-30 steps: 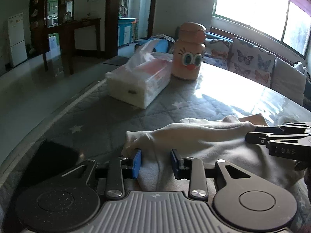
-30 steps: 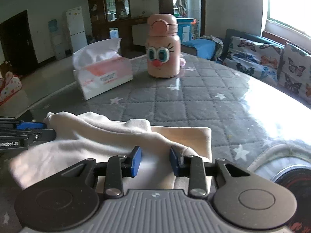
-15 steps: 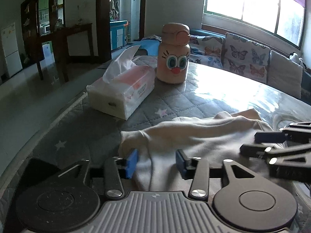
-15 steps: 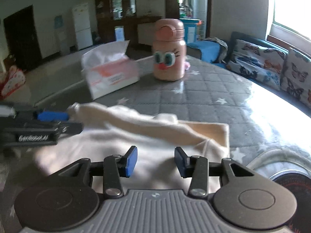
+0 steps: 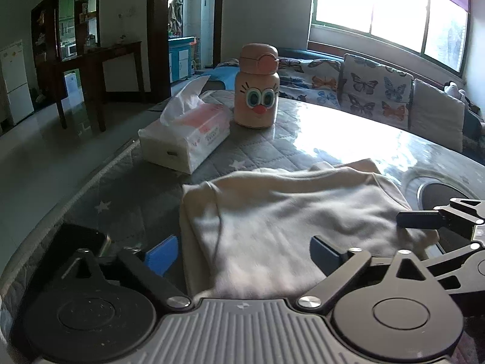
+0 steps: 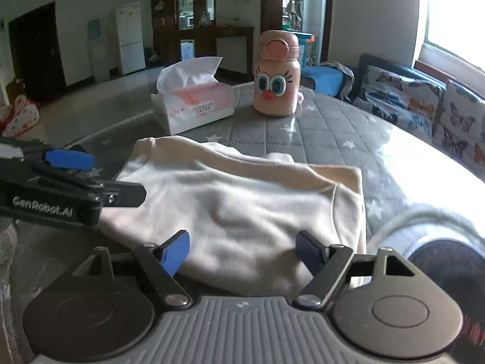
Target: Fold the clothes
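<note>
Cream folded shirt (image 5: 291,212) flat on the grey star desk (image 6: 333,133), left gripper (image 5: 242,254) and right gripper (image 6: 242,248) both spread wide, holding nothing, tissue box (image 6: 194,103) behind.

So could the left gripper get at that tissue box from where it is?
Probably yes. The left gripper is open over the cream garment, and the tissue box sits ahead to its left with only bare quilted table cover between.
</note>
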The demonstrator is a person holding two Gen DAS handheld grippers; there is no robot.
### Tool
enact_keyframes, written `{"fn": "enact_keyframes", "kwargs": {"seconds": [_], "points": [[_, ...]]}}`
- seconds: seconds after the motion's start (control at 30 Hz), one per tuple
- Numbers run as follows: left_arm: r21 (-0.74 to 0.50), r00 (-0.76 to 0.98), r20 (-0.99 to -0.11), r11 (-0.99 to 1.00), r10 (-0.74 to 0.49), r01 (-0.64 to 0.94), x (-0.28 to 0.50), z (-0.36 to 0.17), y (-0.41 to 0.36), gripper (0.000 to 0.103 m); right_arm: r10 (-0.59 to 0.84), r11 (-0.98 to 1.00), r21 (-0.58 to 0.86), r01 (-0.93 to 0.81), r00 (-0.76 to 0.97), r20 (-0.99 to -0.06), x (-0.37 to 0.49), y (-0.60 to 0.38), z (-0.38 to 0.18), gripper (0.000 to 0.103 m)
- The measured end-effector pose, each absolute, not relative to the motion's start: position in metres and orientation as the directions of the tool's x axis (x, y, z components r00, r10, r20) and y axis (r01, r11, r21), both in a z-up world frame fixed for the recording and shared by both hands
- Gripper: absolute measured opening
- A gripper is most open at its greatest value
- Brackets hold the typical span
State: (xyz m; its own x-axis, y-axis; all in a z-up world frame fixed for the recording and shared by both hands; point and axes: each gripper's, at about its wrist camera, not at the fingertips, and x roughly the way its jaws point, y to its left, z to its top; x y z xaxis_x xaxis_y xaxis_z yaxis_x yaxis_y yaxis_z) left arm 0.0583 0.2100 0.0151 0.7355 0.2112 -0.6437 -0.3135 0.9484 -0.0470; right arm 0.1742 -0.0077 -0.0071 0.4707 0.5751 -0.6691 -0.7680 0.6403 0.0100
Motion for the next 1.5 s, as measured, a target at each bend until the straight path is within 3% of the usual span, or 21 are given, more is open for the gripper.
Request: {"fn": "enact_keyframes", "kwargs": {"seconds": [0.37,1.5], "points": [[-0.055,0.738,-0.645,0.951,0.200,-0.306,0.034,0.013,0.193,0.103,0.569,0.652,0.007,-0.758,0.483,-0.666,0.146,-0.025,-0.006,0.103],[-0.007,0.712,-0.648,0.933,0.269,-0.359,-0.010,0.013,0.160,0.103,0.467,0.758,0.022,-0.652,0.519,-0.715,0.109,-0.052,-0.013,0.103]]}}
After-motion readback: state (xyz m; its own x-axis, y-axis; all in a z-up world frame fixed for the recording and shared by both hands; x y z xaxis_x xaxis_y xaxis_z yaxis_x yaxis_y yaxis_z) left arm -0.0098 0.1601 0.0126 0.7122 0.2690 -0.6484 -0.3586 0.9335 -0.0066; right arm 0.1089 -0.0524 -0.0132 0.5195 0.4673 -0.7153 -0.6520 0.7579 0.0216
